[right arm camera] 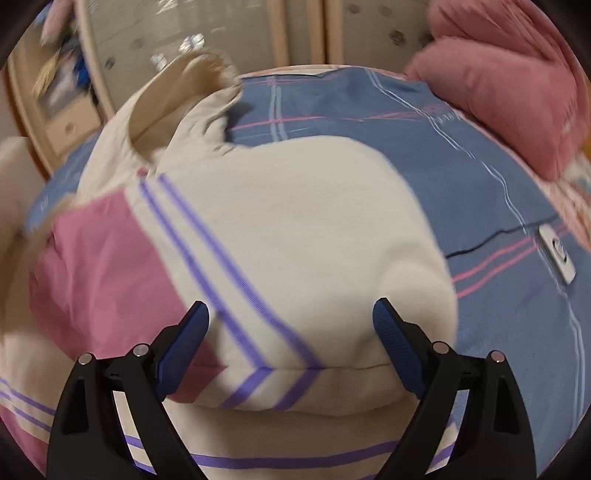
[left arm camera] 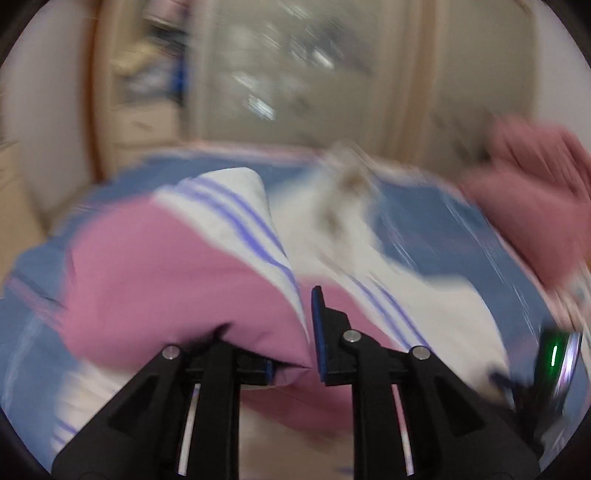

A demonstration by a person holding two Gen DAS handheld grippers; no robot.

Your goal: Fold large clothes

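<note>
1. A large cream sweatshirt [right arm camera: 295, 229] with pink panels and paired purple stripes lies spread on a bed, over a blue bedsheet [right arm camera: 480, 177] crossed by thin pink and white lines.
2. In the right wrist view the garment's cream hood [right arm camera: 184, 92] points toward the far side of the bed, and a folded edge of the body lies across the near part of the view.
3. The right tongs [right arm camera: 291, 314] stand wide apart above that folded edge; their blue pads [right arm camera: 391, 332] touch no cloth and nothing is gripped.
4. The left tongs [left arm camera: 295, 354] are drawn narrow and pinch a fold of the pink panel [left arm camera: 177, 277], which bunches up between the fingers and drapes away to the left of the view.
5. The left wrist view is heavily blurred, so fine detail of the cloth there cannot be made out.
6. A heap of pink bedding [right arm camera: 509, 85] sits at the far right corner of the bed, apart from the sweatshirt.
7. A small white device [right arm camera: 557, 254] with a dark cord lies on the sheet to the right of the garment.
8. Pale wardrobe doors [right arm camera: 221, 29] stand behind the bed.
</note>
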